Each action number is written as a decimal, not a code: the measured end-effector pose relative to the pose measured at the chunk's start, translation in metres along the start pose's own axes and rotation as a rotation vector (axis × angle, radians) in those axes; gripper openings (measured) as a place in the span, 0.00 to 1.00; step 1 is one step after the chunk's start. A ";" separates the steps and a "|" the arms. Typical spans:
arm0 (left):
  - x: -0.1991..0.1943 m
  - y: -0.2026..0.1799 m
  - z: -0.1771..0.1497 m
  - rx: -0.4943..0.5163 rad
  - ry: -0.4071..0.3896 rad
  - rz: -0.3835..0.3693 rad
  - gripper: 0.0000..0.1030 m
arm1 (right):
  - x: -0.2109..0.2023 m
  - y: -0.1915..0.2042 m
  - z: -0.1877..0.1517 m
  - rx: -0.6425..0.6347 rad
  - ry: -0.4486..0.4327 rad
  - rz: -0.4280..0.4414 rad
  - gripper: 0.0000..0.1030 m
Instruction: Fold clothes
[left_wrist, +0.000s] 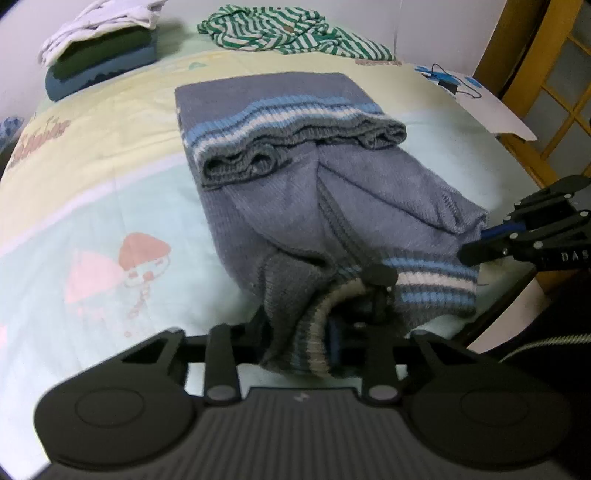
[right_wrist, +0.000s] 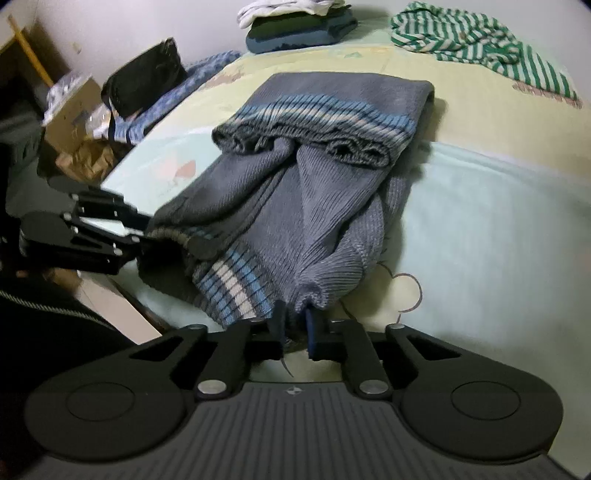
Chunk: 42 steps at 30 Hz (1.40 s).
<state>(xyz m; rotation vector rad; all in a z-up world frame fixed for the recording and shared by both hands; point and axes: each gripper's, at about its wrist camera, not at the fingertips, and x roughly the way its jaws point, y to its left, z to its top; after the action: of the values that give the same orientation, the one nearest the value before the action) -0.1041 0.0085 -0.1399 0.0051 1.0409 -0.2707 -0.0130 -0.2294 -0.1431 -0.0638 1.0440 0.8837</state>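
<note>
A grey-blue knit sweater (left_wrist: 295, 192) with blue and white striped cuffs and hem lies partly folded on the bed; it also shows in the right wrist view (right_wrist: 306, 177). My left gripper (left_wrist: 332, 325) is shut on the sweater's near striped edge and lifts it. My right gripper (right_wrist: 295, 325) is shut on a bunched near corner of the sweater. The right gripper shows at the right in the left wrist view (left_wrist: 476, 251); the left gripper shows at the left in the right wrist view (right_wrist: 192, 243).
A green-and-white striped garment (left_wrist: 295, 29) lies crumpled at the far side of the bed. A stack of folded clothes (left_wrist: 99, 62) sits at the far left. The bed sheet (left_wrist: 110, 221) is pale green and yellow. A black bag (right_wrist: 147, 81) and boxes stand off the bed's left side.
</note>
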 end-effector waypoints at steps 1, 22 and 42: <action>-0.004 0.000 0.003 0.000 -0.012 -0.003 0.21 | -0.002 -0.004 0.002 0.025 -0.005 0.015 0.05; -0.001 0.049 0.134 -0.118 -0.228 0.027 0.20 | -0.011 -0.068 0.135 0.237 -0.290 0.056 0.04; 0.071 0.107 0.183 -0.272 -0.148 -0.042 0.58 | -0.022 -0.090 0.134 0.293 -0.525 -0.016 0.53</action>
<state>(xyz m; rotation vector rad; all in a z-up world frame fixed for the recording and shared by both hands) 0.1089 0.0725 -0.1205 -0.2789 0.9244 -0.1629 0.1386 -0.2442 -0.0858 0.3876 0.6661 0.6727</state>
